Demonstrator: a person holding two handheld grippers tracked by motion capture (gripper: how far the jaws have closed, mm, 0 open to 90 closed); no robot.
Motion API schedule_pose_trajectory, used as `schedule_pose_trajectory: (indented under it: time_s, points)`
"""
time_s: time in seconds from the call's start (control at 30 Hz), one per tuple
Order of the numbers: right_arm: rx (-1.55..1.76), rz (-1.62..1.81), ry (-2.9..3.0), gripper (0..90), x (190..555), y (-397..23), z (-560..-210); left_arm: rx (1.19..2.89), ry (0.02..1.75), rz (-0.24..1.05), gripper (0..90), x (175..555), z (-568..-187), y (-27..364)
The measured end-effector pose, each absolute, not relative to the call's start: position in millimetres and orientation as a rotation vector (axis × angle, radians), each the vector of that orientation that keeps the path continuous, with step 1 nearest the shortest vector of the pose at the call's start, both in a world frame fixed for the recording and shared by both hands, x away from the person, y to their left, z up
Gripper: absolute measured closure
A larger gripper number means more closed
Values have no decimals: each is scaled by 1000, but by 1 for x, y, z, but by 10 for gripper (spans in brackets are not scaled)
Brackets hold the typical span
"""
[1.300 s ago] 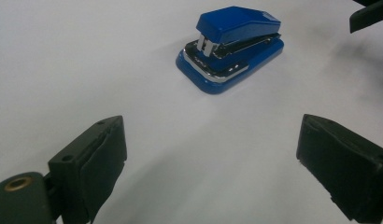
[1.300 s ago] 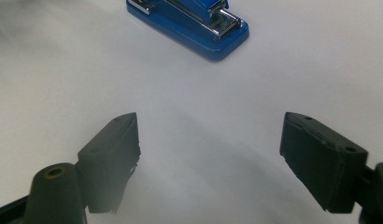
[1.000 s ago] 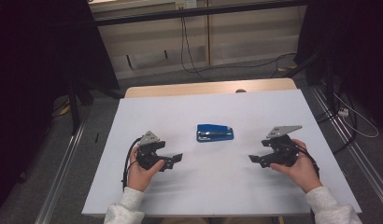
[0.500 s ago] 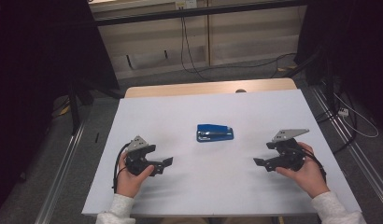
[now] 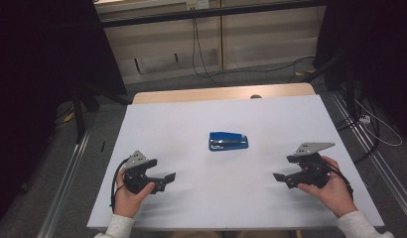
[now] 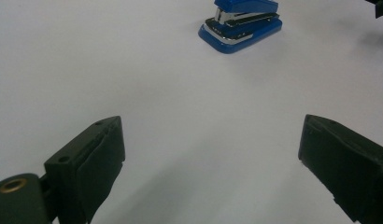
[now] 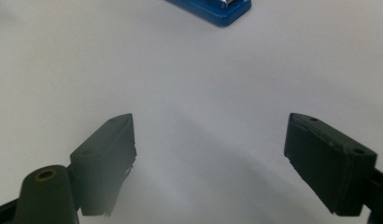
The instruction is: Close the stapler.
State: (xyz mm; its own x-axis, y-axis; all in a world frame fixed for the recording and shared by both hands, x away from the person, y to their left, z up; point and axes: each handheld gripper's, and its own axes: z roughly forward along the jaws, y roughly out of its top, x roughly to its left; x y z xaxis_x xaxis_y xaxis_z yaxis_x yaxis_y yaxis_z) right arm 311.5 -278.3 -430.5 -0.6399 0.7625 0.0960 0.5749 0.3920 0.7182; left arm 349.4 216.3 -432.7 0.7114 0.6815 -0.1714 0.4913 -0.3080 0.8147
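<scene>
Both hand-held black grippers have drawn back toward the near edge of the white table point(image 5: 291, 114), left gripper point(image 5: 168, 177) and right gripper point(image 5: 277, 177) each with jaws spread wide, gripping nothing. Ahead of both jaw pairs, well apart from them, lies the blue metal-trimmed stapler point(image 5: 228, 141).

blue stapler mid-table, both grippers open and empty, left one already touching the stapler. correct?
Not quite. The left gripper is not touching the blue stapler: the high view shows bare table between them, and the left gripper view shows the stapler well beyond its spread jaws. The rest holds: the stapler sits mid-table, and both the left and right gripper are open and empty.
</scene>
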Motion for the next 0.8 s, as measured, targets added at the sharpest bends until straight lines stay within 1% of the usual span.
schedule_pose_trajectory:
  time_s: [0.43,0.8]
  points:
    - [1211,1099,2391,150,295,-288,-431,1971,914,288,74,335,-433,237]
    - [1204,1087,2396,143,289,-287,-431,1959,918,301,74,335,-433,245]
